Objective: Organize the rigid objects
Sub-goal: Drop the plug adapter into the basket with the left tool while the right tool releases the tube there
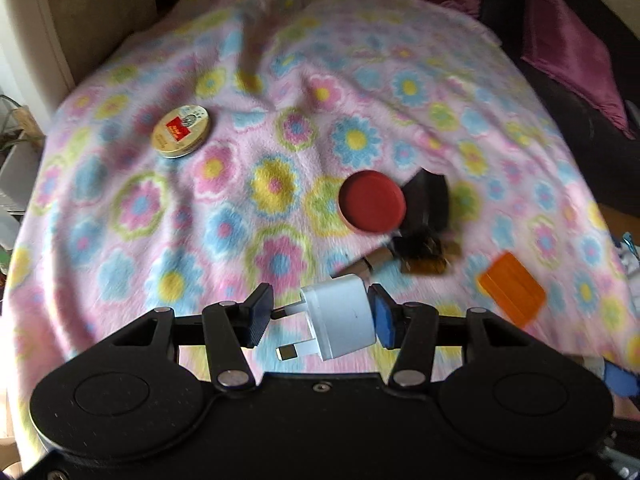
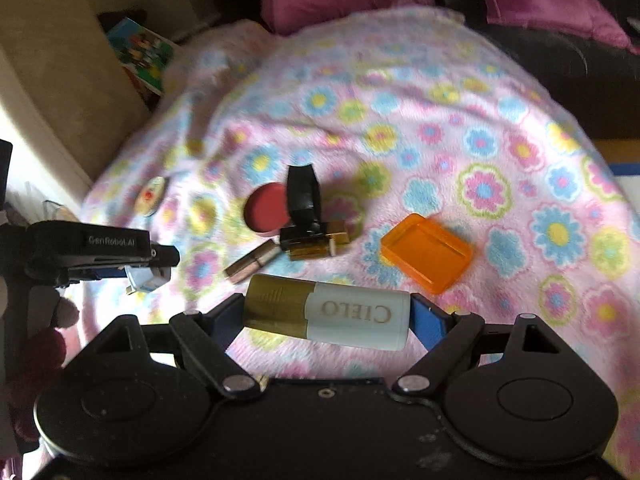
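Left hand-held gripper (image 1: pixel 320 320): clamped on the white plug (image 1: pixel 340 322), held crosswise, pins toward the left pad. It hangs clear above the blanket (image 1: pixel 120 200). In the right wrist view the same gripper (image 2: pixel 154 270) sits at the left edge with the plug (image 2: pixel 144 280) in its tips.

Right hand-held gripper (image 2: pixel 328 312): jaws wide but full, gripping the Cielo tube (image 2: pixel 332 312) end to end, gold cap left, white body right. Also off the blanket.

So both grippers are loaded, nothing placed yet as far as I can see. No bin or tray is in view, so the destination is unclear.

Outward from the grippers, still loose on the blanket:
- lipstick (image 2: pixel 252 266), just beyond the tube, lying flat
- amber bottle (image 2: pixel 314 246) with a black stand (image 2: pixel 304 192) over it, touching
- red tin (image 2: pixel 266 210), right against the black stand, left of it
- orange box (image 2: pixel 426 252), to the right, apart from the cluster
- round tin (image 1: pixel 182 132), far left, well apart from everything

My guess: early to mid task. Two items in hand, five or so left. The cluster looks half grouped already; the round tin and orange box are the outliers.

Motion blur in both views, so small details are unreliable.
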